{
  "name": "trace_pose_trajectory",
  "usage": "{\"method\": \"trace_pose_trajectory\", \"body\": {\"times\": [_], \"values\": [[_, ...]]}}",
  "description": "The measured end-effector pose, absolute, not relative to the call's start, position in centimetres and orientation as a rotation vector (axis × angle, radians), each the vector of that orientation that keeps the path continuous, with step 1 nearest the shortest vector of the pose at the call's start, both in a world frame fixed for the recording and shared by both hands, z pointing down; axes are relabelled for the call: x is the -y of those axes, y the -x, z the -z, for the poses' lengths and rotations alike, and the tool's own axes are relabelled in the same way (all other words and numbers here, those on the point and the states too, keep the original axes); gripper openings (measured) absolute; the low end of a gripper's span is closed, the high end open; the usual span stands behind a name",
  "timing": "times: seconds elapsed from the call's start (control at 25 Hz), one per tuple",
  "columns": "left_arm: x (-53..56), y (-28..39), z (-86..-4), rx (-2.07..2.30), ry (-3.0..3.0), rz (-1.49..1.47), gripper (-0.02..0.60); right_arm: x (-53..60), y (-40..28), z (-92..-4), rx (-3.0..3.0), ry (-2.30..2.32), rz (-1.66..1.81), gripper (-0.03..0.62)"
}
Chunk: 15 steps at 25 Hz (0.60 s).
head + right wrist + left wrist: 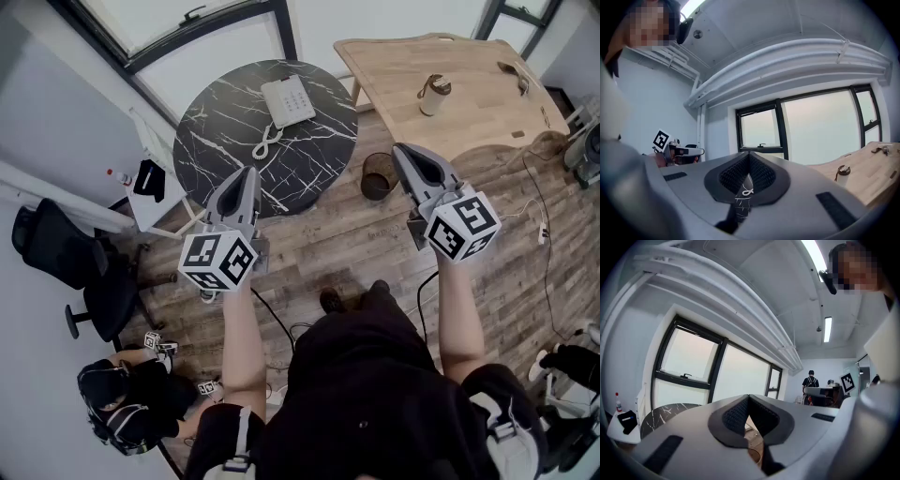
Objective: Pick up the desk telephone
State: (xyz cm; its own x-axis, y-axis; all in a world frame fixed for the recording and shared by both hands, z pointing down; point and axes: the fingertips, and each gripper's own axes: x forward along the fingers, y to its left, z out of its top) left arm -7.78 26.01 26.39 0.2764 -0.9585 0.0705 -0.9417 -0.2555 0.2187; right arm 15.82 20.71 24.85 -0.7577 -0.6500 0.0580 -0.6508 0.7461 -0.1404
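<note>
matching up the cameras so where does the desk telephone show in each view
Head view: desk telephone top centre, on the round black table.
Left gripper view: not in it; only the table's edge shows low left.
Right gripper view: only its white cord shows, low centre in the gap under the fingers.
Shared landmark: the black table, in all three.

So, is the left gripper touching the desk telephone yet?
Apart. The head view shows the left gripper, jaws shut, well short of the desk telephone, with bare marble table between them.
</note>
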Motion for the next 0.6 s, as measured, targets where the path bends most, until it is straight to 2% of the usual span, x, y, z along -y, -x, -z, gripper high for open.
{"method": "trace_pose_trajectory", "body": {"times": [0.6], "values": [[-26.5, 8.7, -26.4, 1.768, -2.331, 0.091, 0.014, -21.2, -14.3, -24.2, 2.951, -1.094, -0.196, 0.029]]}}
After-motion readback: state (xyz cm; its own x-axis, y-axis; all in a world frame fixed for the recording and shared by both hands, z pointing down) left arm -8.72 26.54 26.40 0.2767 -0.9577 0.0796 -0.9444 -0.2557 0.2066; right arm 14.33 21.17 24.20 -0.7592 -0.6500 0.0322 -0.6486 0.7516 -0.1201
